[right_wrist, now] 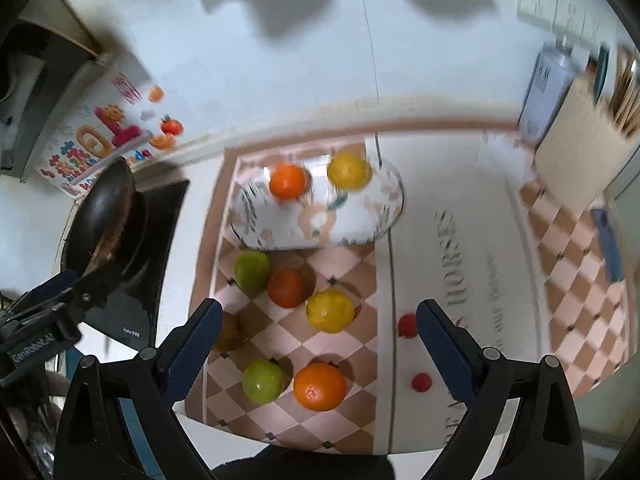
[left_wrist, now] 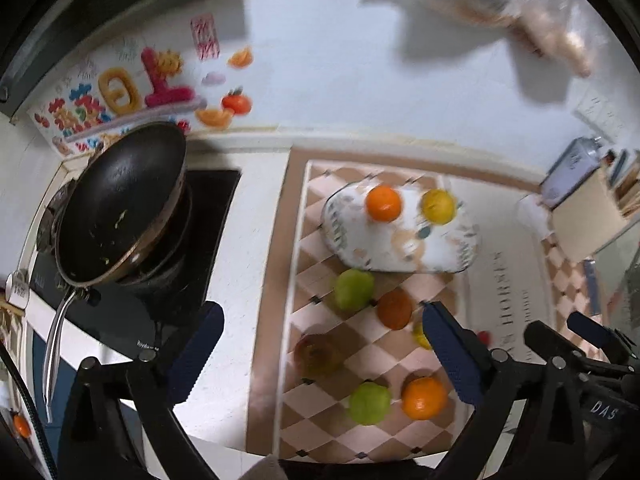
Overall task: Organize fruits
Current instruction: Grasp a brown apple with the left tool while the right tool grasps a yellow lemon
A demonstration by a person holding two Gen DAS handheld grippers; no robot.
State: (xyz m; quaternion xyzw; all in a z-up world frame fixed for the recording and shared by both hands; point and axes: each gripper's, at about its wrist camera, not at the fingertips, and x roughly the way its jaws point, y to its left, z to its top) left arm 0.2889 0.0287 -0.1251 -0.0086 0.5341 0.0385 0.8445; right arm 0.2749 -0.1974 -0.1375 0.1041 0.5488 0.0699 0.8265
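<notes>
Orange and yellow round fruits sit on the oval white patterned plate [left_wrist: 400, 240] in my left wrist view: one orange [left_wrist: 383, 203] and one yellow citrus [left_wrist: 438, 206], side by side at its far edge. My left hand-held gripper [left_wrist: 320, 354] stands spread wide with nothing between its blue pads. Below the plate, loose on the checkered pink-and-brown mat [left_wrist: 360, 440] covering the bench, lie a green fruit [left_wrist: 353, 289] and a darker orange [left_wrist: 395, 309]. A black frying pan [left_wrist: 120, 204] rests tilted on the stove at left.

From my right wrist view, my right hand-held gripper [right_wrist: 320, 344] is also spread, empty, above a yellow fruit [right_wrist: 330, 310], a bright orange [right_wrist: 319, 386] and two small red fruits [right_wrist: 408, 325].
</notes>
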